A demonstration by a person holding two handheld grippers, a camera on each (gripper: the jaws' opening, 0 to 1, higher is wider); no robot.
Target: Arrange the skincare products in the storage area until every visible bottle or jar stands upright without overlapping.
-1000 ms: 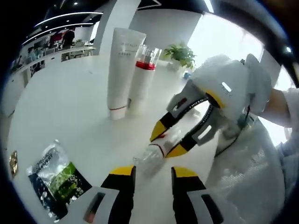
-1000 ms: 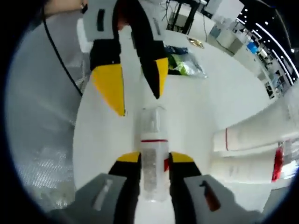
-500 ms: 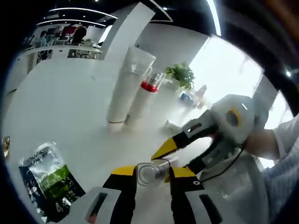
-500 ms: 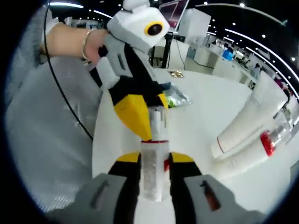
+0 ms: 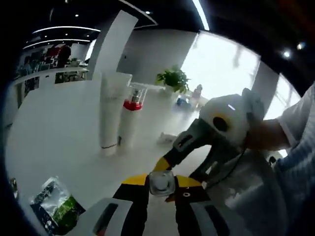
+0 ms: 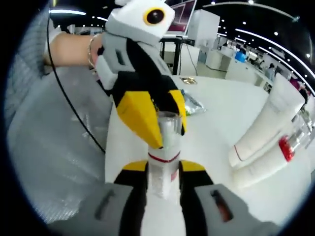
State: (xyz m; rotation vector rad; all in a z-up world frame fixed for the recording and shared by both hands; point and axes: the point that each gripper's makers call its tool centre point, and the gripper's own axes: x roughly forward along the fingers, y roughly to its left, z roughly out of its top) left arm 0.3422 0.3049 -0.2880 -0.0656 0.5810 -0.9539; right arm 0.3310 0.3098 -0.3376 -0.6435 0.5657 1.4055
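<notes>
Both grippers meet on one small clear bottle [image 6: 164,157] above the white table [image 5: 54,128]. From the left gripper view we see, at far left, a green-and-black sachet [image 5: 54,209] lying flat, then a tall white tube [image 5: 110,113] upright just beside a red-collared white bottle [image 5: 129,120]. Further right, the left gripper [image 5: 161,183] has its yellow-tipped jaws closed around the clear bottle's end [image 5: 161,183], with the right gripper [image 5: 165,169] reaching in from the right. From the right gripper view we see the right gripper [image 6: 164,168] clamped on the bottle's body below a red band, the left gripper [image 6: 167,130] pinching its top, and the tube [image 6: 268,125] leaning at right.
</notes>
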